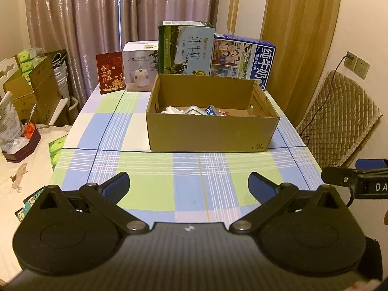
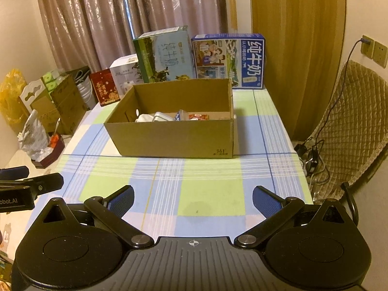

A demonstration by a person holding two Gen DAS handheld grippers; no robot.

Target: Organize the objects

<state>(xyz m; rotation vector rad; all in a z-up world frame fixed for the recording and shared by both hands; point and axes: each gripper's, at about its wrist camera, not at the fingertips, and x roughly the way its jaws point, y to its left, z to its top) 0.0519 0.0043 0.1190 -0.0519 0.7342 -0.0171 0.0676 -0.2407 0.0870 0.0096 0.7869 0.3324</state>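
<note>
Left gripper [image 1: 188,184]: we hold it low over the near end of the table, its blue-padded fingers [image 1: 118,185] spread wide with nothing between them.
Right gripper [image 2: 193,197]: we hold it beside the left one, its fingers likewise spread wide and empty; each gripper's edge shows in the other's view.
Cardboard box [image 1: 211,131]: it sits open-topped on the middle of the table, ahead of both grippers and well apart from them.
Box contents: we see something white [image 2: 145,118], a small blue-and-white carton [image 2: 181,116] and a red-and-orange packet [image 2: 198,117] lying inside; the near wall hides most of them.
Table [image 1: 145,169]: a checked cloth of blue, green and white covers it; the stretch between the grippers and the box is bare.
Back row: a red packet [image 1: 109,72], a white appliance box [image 1: 140,66], a green milk carton case [image 1: 185,48] and a blue milk carton case [image 1: 243,60] stand upright just behind the cardboard box.
Chair [image 2: 349,126]: it stands to the right of the table, with a quilted cover.
Curtains [image 1: 97,19]: they hang behind the table.
</note>
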